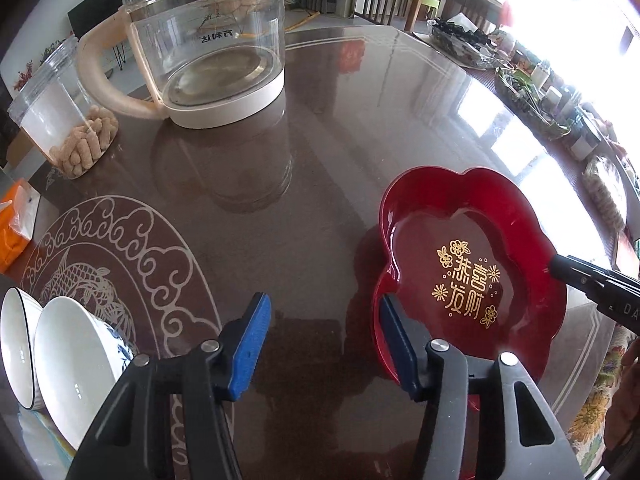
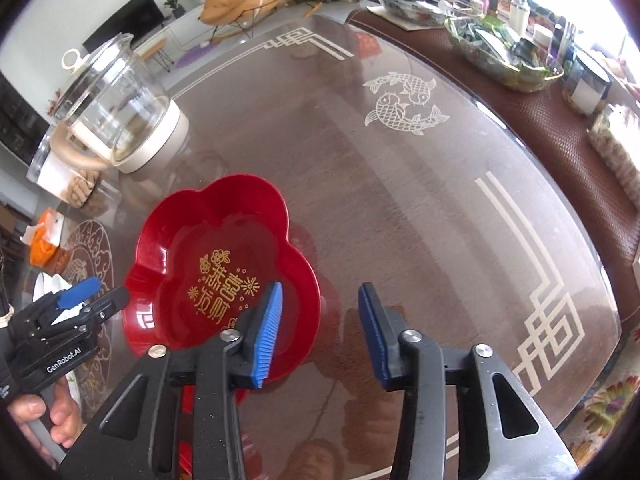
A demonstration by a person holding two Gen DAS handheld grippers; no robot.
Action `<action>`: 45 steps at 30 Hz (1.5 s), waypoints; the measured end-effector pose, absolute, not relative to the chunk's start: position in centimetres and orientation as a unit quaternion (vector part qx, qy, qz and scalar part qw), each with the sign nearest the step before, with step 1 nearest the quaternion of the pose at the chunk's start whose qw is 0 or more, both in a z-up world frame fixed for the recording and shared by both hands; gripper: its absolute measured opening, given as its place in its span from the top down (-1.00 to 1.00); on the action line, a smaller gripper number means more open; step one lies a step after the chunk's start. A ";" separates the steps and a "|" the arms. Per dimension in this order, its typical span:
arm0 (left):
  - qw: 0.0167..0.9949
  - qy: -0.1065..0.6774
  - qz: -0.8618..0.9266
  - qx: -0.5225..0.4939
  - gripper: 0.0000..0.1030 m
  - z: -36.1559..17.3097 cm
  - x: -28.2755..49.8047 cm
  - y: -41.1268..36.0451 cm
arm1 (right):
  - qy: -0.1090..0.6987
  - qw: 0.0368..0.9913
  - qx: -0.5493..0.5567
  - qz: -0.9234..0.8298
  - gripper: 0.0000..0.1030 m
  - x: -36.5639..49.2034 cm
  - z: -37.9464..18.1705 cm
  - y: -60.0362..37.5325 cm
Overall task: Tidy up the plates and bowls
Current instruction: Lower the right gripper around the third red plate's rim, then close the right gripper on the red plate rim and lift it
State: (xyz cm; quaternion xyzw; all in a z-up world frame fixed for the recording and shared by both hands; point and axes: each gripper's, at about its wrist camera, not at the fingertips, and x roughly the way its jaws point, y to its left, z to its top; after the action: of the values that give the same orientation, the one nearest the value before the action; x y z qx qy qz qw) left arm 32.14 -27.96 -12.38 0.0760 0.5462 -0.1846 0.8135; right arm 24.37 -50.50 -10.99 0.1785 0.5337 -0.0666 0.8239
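Observation:
A red flower-shaped plate with gold characters lies flat on the glass table top. My left gripper hovers at its left rim, open; its right finger overlaps that rim and nothing is pressed between the pads. My right gripper stands open over the red plate's right rim, with the rim edge between its pads but not squeezed. The left gripper also shows in the right wrist view, at the plate's left side in a hand. Two white bowls stand nested at the lower left.
A glass kettle with a cream base and handle stands at the back left, beside a clear jar of snack sticks. An orange tissue pack lies at the left edge. Trays of clutter line the far right side.

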 end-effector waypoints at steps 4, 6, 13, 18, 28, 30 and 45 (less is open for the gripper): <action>0.809 0.548 -0.203 0.064 0.33 -12.8 32.1 -28.3 | 0.535 0.823 0.177 -0.066 0.66 24.8 -12.1 -50.2; 0.811 0.540 -0.215 0.069 0.61 -12.6 31.7 -28.8 | 0.537 0.822 0.180 -0.066 0.80 24.8 -12.4 -50.0; 0.830 0.506 -0.224 0.075 0.78 -10.3 29.9 -28.7 | 0.502 0.846 0.166 -0.063 0.85 22.8 -9.6 -48.5; 0.843 0.479 -0.240 0.050 0.78 -6.4 27.7 -26.3 | 0.476 0.863 0.160 -0.047 0.85 20.1 -5.8 -47.4; 0.874 0.413 -0.249 0.051 0.78 -0.5 17.9 -20.3 | 0.420 0.893 0.157 -0.029 0.84 11.5 0.5 -42.0; 0.876 0.411 -0.249 0.051 0.78 -0.4 16.1 -19.3 | 0.415 0.896 0.157 -0.028 0.84 9.9 0.8 -41.0; 0.867 0.430 -0.243 0.064 0.78 -6.1 11.1 -16.8 | 0.442 0.883 0.153 -0.049 0.83 4.2 -4.7 -36.9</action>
State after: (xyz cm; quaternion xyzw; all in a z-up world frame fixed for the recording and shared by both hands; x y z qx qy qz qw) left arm 11.08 -16.82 -6.13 0.0641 0.4299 -0.2429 0.8672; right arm 4.21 -36.89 -4.75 0.1529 0.4417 -0.0492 0.8827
